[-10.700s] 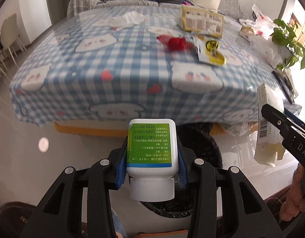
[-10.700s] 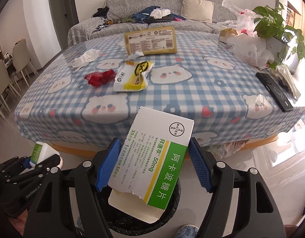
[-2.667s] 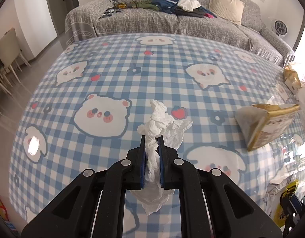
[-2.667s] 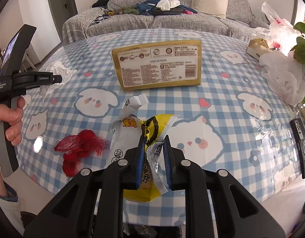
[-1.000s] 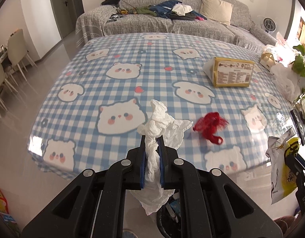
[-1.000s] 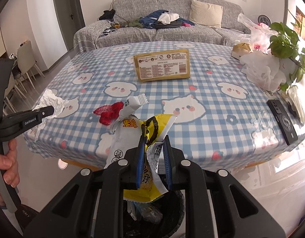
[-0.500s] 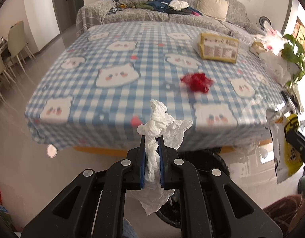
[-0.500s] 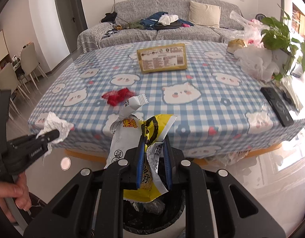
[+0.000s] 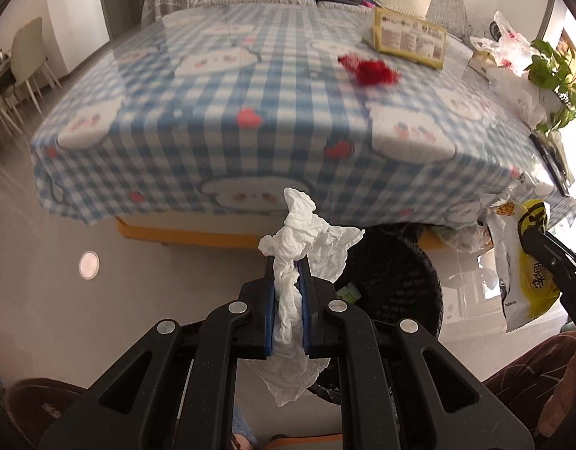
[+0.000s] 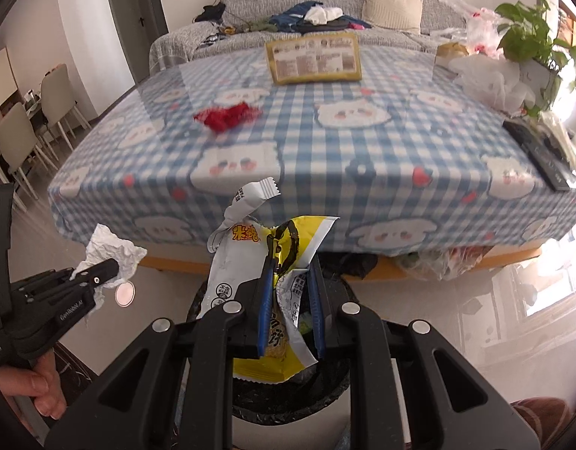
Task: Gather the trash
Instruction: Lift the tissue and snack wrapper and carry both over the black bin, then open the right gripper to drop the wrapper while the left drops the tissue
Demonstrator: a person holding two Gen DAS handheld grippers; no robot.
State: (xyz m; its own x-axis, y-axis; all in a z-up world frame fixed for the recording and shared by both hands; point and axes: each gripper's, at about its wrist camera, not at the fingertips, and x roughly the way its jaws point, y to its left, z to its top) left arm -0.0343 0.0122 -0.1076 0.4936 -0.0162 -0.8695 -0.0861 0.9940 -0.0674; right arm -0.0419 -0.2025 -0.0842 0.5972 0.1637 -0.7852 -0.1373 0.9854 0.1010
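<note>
My left gripper (image 9: pixel 286 262) is shut on a crumpled white tissue (image 9: pixel 310 236) and holds it in the air just left of the black mesh trash bin (image 9: pixel 392 262) on the floor. It also shows in the right wrist view (image 10: pixel 100 268) with the tissue (image 10: pixel 113 249). My right gripper (image 10: pixel 288 262) is shut on a yellow and white snack wrapper (image 10: pixel 246 247) right above the bin (image 10: pixel 325 393). The wrapper also shows in the left wrist view (image 9: pixel 520 277). A red net (image 9: pixel 370 69) and a yellow packet (image 9: pixel 409 35) lie on the table.
The table with a blue checked cloth (image 9: pixel 250 93) stands behind the bin. White plastic bags (image 10: pixel 490 78), a potted plant (image 10: pixel 531 33) and a black remote (image 10: pixel 539 153) are at its right side. A grey sofa (image 10: pixel 288 3) is at the back, chairs (image 10: pixel 21 127) at left.
Both grippers have dropped lower and come off the table edge toward the bin. The tissue and the wrapper stay gripped. The table now looks higher and farther.
</note>
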